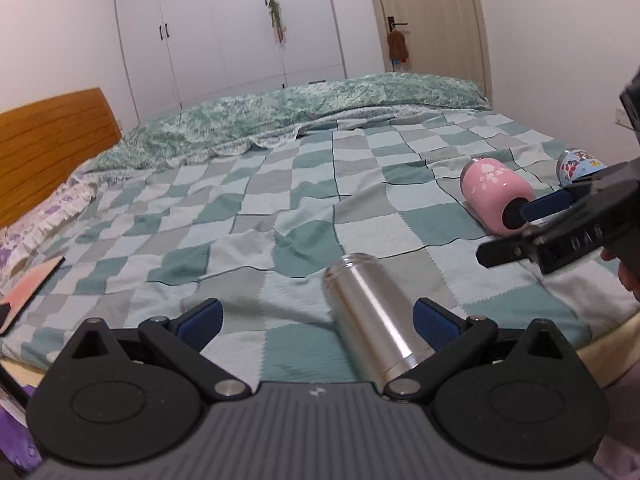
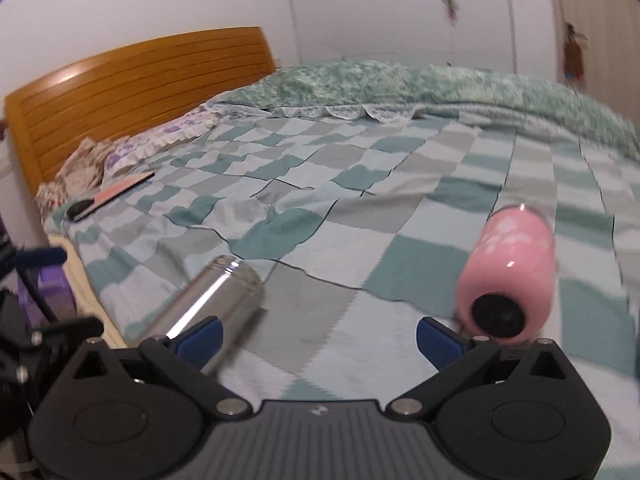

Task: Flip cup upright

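Note:
A silver steel cup (image 1: 370, 316) lies on its side on the checkered bed cover, its open mouth pointing away. My left gripper (image 1: 318, 322) is open, low over the cover, with the cup just inside its right finger. A pink cup (image 1: 498, 196) with white blossoms lies on its side further right. In the right wrist view the silver cup (image 2: 208, 304) lies by my left finger and the pink cup (image 2: 510, 276) lies just beyond my right finger, its black base toward me. My right gripper (image 2: 320, 340) is open and empty; it also shows in the left wrist view (image 1: 516, 226) beside the pink cup.
A blue patterned cup (image 1: 576, 166) lies behind the right gripper. A pink-covered book (image 2: 116, 194) and a dark item (image 2: 78, 210) lie near the pillows (image 2: 132, 146) by the wooden headboard (image 2: 136, 92). A rumpled green duvet (image 1: 280, 116) lies along the far side. The bed's edge (image 1: 600, 356) is close.

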The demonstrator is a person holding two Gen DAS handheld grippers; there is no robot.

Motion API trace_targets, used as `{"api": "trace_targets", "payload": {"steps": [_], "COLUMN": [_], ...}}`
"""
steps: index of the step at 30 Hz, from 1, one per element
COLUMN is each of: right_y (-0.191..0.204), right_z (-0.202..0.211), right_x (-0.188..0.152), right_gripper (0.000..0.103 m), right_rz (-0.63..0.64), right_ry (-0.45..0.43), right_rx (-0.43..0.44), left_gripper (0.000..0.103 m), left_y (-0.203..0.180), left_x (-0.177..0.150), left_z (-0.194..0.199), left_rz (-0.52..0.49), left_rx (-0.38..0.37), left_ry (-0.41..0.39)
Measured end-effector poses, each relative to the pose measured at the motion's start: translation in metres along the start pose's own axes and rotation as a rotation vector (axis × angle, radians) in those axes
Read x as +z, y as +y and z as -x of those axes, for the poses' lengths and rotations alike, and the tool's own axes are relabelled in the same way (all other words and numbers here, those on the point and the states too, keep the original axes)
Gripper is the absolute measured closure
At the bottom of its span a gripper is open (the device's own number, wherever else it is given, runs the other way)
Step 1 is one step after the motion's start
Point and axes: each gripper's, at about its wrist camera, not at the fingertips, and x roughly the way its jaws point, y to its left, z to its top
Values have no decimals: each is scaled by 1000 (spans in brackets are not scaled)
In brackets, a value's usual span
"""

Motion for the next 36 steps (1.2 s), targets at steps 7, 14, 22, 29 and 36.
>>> {"api": "trace_targets", "payload": {"steps": [7, 14, 22, 29, 36], "right_y": [-23, -34, -47, -48, -46], "right_z": [4, 4, -5, -17, -19], "right_x": [-6, -16, -13, -14, -15], "right_gripper": [0, 0, 0, 0, 0], "right_rz": [130, 224, 263, 283, 286], "right_ry": [-15, -46, -66, -68, -64], "right_rx": [20, 11, 20, 24, 16], "left_gripper": [0, 0, 0, 0, 36], "left_y": [-27, -40, -44, -43, -34], "left_x": [19, 39, 52, 47, 40], "left_z": [-29, -62, -94, -129, -157], "left_rz": [25, 52, 35, 48, 96], "left_rx": [24, 39, 66, 75, 54], "left_ry": [100, 190, 265, 372, 497]}}
